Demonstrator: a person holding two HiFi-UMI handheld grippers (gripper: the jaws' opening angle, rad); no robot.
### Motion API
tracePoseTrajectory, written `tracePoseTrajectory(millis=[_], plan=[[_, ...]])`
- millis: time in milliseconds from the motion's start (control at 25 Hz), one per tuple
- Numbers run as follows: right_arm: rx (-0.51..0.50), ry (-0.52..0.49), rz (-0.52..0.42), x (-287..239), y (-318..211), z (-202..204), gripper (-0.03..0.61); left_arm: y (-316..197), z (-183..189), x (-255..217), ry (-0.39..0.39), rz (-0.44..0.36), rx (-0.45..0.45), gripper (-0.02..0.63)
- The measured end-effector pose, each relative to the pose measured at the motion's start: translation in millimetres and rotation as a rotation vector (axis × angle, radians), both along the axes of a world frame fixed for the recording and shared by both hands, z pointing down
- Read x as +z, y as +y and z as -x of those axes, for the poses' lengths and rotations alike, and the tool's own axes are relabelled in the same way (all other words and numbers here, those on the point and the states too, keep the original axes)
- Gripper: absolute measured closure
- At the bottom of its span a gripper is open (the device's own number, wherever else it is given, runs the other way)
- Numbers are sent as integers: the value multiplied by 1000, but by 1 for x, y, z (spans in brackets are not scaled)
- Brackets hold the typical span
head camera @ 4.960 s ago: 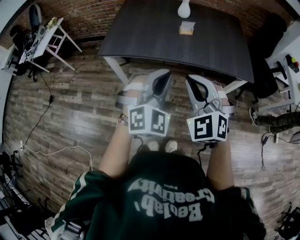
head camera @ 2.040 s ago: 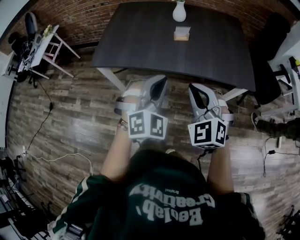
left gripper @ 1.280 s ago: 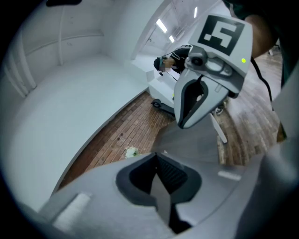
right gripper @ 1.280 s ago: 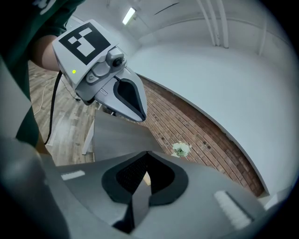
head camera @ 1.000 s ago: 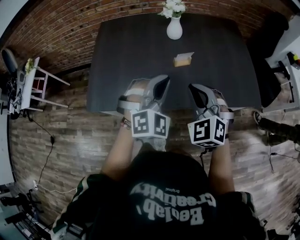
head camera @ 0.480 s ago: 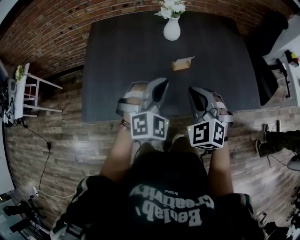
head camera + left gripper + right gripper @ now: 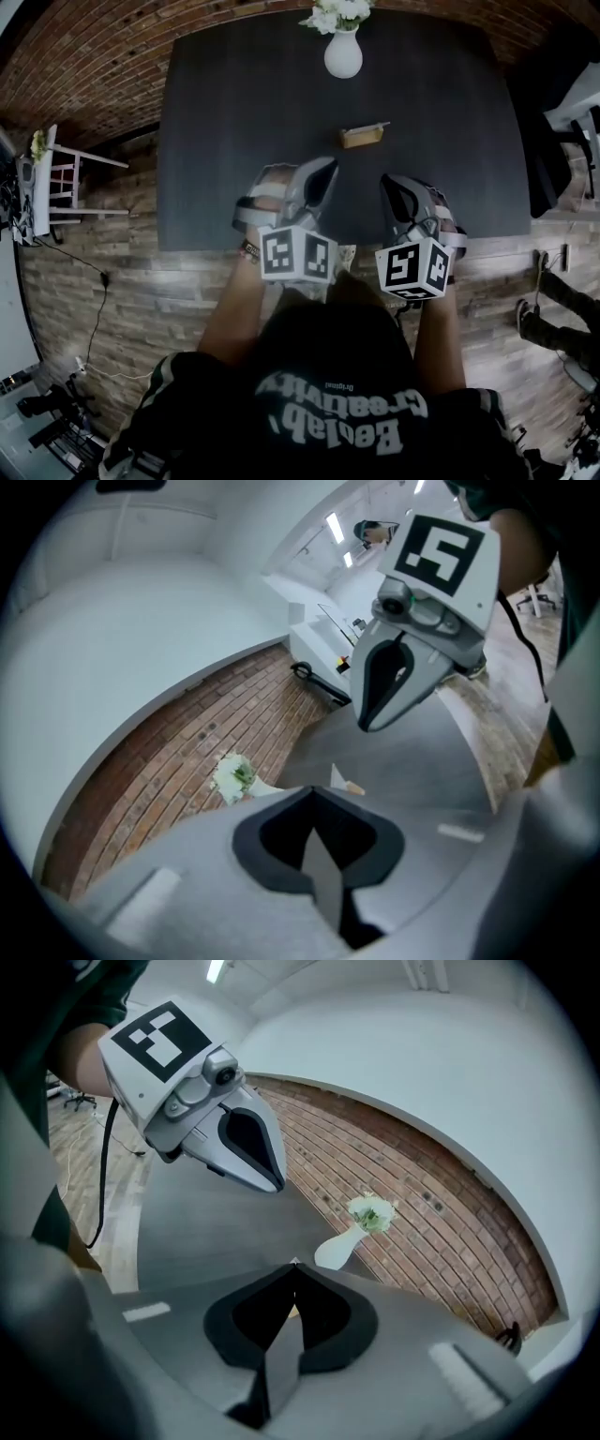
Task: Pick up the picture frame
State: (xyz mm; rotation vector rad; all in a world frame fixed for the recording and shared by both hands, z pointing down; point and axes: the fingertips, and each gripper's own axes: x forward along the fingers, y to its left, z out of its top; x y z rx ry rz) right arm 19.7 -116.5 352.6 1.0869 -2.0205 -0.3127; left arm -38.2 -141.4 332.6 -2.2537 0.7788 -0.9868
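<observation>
A: Where's the picture frame sitting?
B: Mid-desk, toward the far edge, just before the vase.
A: Grippers?
B: Left gripper and right gripper are hovering over the near edge, jaws closed and empty. Probably approaching.

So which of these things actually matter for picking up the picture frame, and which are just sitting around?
Part of the job:
- picture frame, lying on the dark table
- left tongs and right tongs, both shut, holding nothing, not yet at the frame

Just lying about:
- white vase of flowers, further back on the table
</observation>
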Motion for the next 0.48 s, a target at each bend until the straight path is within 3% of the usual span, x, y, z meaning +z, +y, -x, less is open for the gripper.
tracePoseTrajectory(millis=[480], plan=[[8, -72, 79, 57, -69, -33, 574, -54, -32, 50, -67, 60, -28, 612]])
